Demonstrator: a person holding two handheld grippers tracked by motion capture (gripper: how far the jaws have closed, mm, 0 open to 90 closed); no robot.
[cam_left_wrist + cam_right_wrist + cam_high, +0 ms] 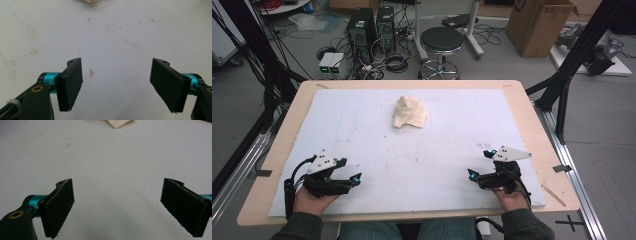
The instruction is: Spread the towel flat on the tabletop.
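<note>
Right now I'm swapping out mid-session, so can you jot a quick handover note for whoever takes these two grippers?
Left gripper: open, holding nothing, at the near left of the white board.
Right gripper: open, holding nothing, at the near right.
Crumpled cream cloth: far centre of the board, apart from both grippers.
Done: nothing visible; the cloth lies bunched.
Left: probably reach forward and take the cloth.

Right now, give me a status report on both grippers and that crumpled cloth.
Left gripper open, empty, at the near left of the white foam board. Right gripper open, empty, near right. Crumpled cream cloth lies far centre, untouched. Nothing lies between.
</note>
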